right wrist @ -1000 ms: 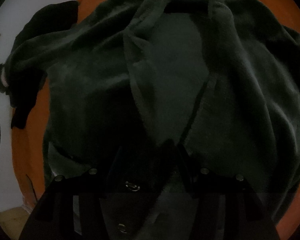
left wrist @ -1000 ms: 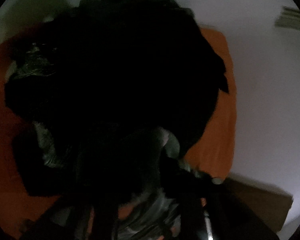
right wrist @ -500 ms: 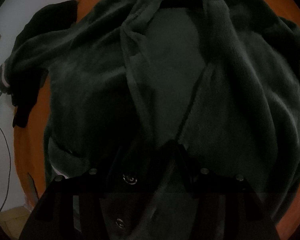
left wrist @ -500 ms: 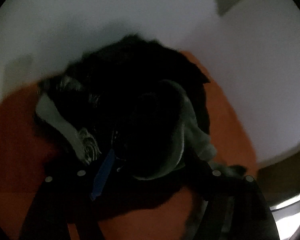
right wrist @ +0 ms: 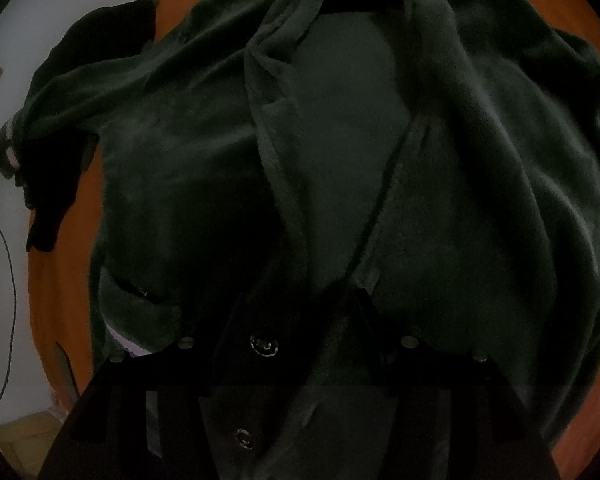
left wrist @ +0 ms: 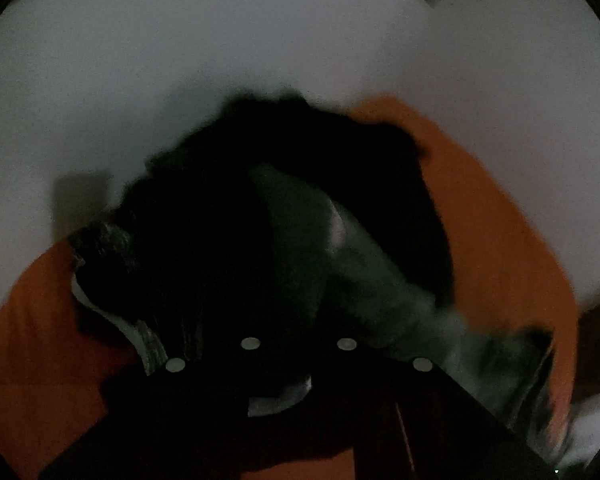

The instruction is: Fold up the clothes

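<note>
A dark green fleece jacket (right wrist: 340, 160) lies front-up and unfastened on the orange surface (right wrist: 64, 280). My right gripper (right wrist: 300, 304) is open at its hem, with the snap-button front edge (right wrist: 264, 346) lying between the spread fingers. The jacket's left sleeve runs out to a striped cuff (right wrist: 8, 148) at the frame's edge. In the left wrist view my left gripper (left wrist: 298, 312) has its jaws drawn close on that green sleeve (left wrist: 364, 272). Its fingertips are lost in the dark. A black garment (left wrist: 300, 148) lies bunched just beyond.
The black garment (right wrist: 108, 36) sits at the orange surface's far left corner, partly under the sleeve. Pale floor (left wrist: 220, 60) surrounds the surface. A thin cable (right wrist: 10, 272) and a cardboard box (right wrist: 24, 436) are on the floor at the left.
My left gripper swung away over the black pile and its jaws closed from wide apart onto the green sleeve. The right gripper stayed at the hem; the front edge shifted slightly.
</note>
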Tool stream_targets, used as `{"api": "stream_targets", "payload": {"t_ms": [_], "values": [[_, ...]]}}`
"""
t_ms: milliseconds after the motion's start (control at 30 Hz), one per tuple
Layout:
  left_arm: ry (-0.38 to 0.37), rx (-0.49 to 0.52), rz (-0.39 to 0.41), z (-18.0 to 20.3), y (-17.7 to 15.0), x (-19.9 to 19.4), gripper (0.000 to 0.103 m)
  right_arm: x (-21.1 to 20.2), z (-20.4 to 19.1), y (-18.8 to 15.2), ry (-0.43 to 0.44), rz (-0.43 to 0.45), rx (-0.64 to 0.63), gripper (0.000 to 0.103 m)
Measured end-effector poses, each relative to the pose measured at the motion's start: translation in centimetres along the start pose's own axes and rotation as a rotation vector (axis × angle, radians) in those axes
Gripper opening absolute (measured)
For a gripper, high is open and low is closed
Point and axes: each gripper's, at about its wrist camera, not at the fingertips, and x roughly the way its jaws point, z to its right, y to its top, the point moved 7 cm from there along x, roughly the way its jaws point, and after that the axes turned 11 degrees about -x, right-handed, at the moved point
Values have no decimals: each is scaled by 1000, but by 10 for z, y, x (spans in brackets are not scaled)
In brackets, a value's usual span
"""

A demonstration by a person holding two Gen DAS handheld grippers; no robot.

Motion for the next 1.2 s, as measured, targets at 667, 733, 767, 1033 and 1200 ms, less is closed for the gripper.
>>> {"api": "stream_targets", "payload": {"t_ms": [667, 733, 767, 1033, 1200], "values": [[-7, -14, -131, -32, -28, -18, 37, -2, 11, -9, 0, -4, 33, 53], [2, 59, -135, -32, -46, -22, 37, 1, 11, -9, -2, -9, 33, 53], [11, 96, -131, -31, -51, -21, 37, 2, 11, -9, -4, -11, 33, 53], [158, 172, -109, -36, -51, 8, 37, 4, 1, -15, -9, -15, 4, 53], [150, 150, -5, -31, -45, -2, 0, 2, -1, -19, -6, -23, -2, 53]]}}
